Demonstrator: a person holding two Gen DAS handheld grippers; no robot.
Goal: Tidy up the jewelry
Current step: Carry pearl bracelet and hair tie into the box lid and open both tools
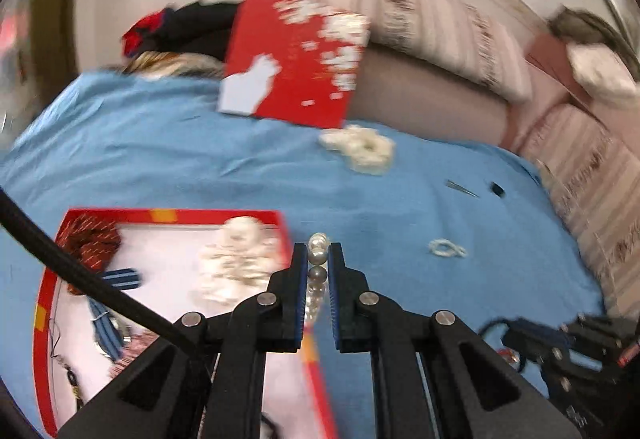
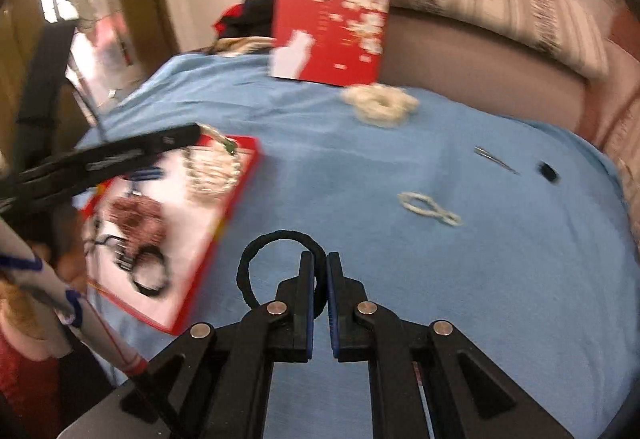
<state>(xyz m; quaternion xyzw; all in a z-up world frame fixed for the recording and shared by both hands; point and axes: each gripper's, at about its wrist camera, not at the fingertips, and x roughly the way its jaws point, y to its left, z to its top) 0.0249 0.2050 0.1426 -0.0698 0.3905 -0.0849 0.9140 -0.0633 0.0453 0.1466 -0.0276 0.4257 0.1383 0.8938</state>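
1. Low in the centre of the left wrist view, the left gripper (image 1: 318, 255) pinches a pearl strand (image 1: 317, 267) of round, glossy beads beside the red box (image 1: 44, 303).
2. Low centre in the right wrist view, the right gripper (image 2: 319, 271) clamps a soft black hair tie (image 2: 276, 271).
3. Both loads are best lowered over the box's white floor before release; the slack strand could snag its rim.
4. Fluffy cream scrunchie (image 2: 380, 105) and small white bracelet (image 2: 430, 209) lie on the blue cloth (image 2: 480, 279).

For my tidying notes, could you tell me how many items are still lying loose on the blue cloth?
4: a cream beaded pile by the red lid, a small white bracelet, a thin metal pin, a small black piece. Others may be hidden.
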